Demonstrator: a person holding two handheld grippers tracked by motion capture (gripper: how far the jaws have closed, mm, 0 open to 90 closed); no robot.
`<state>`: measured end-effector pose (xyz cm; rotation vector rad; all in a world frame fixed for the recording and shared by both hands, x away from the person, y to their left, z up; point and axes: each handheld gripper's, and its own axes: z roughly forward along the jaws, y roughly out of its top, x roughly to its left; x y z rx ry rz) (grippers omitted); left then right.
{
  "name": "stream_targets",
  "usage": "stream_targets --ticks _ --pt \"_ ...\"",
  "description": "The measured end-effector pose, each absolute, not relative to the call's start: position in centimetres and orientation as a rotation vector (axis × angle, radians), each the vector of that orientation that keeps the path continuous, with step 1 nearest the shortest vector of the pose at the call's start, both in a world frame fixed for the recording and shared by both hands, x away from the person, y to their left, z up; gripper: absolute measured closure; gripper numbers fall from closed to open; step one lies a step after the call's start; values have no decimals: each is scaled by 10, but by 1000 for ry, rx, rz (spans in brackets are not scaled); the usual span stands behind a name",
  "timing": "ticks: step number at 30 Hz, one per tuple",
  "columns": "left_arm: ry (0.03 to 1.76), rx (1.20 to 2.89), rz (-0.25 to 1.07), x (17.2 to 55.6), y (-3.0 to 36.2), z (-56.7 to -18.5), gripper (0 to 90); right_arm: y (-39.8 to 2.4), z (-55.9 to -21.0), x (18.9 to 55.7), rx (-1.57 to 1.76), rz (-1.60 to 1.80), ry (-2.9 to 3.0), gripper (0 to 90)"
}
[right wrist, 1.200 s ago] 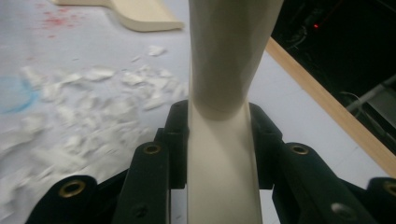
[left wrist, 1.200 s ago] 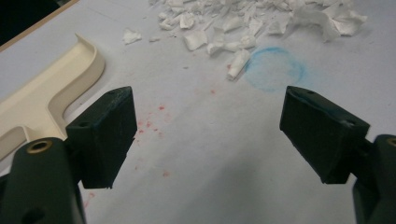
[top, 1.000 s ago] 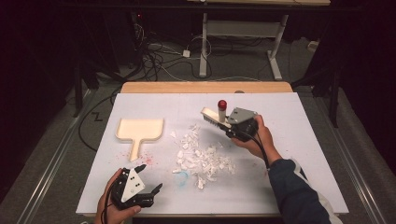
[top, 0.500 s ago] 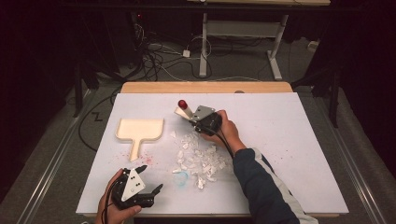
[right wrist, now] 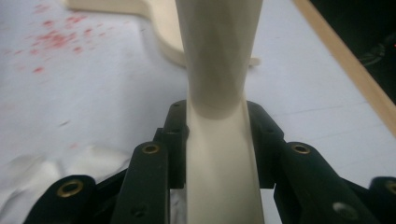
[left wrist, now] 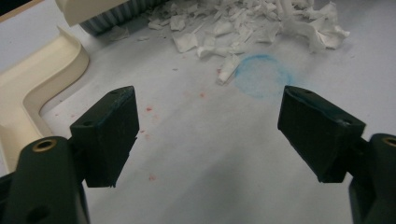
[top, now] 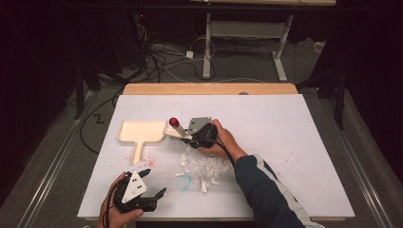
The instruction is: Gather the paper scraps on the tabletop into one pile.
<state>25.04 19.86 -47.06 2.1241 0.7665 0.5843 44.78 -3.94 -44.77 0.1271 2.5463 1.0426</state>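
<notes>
High view: right gripper (top: pixel 189 136) clamps brush handle (top: pixel 177 131) beside dustpan (top: pixel 138 132); left gripper (top: pixel 153 183) rests spread, low.

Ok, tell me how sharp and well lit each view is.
High view: the white table is lit, the floor around it dark. Left gripper view: the fingers are sharp, the paper scraps softer. Right gripper view: the cream brush handle is blurred from closeness.

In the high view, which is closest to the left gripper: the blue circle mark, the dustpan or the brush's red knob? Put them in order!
From the left gripper:
1. Blue circle mark, just to its right on the table.
2. Dustpan, farther up the table, above the gripper.
3. Red knob of the brush, up and right, beside the dustpan's right edge.
</notes>
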Motion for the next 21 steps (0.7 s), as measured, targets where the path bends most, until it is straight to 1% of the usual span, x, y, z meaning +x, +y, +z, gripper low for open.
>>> stream_targets --ticks 3,4,5,6,7,10,11,14,21 --pt "759 2135 573 250 198 -471 199 -43 -446 441 84 1050 2566 668" --pt "755 2138 567 250 197 -471 200 -49 -445 433 39 1055 2592 667" --pt "748 2144 565 249 197 -471 200 -49 -445 433 39 1055 2592 667" --pt "743 2147 565 249 196 -471 200 -58 -443 424 -21 1050 2622 667" --pt "736 2150 565 248 195 -471 200 -58 -443 424 -21 1050 2622 667" --pt "728 2152 559 247 194 -471 202 -79 -439 404 -101 1056 2648 668" --pt "727 2153 554 247 194 -471 202 -79 -439 404 -101 1056 2648 668" --pt "725 2155 547 248 194 -470 205 -101 -434 388 -185 1059 2673 670" --pt "721 2171 533 250 193 -472 205 -120 -424 366 -214 1044 2605 678"
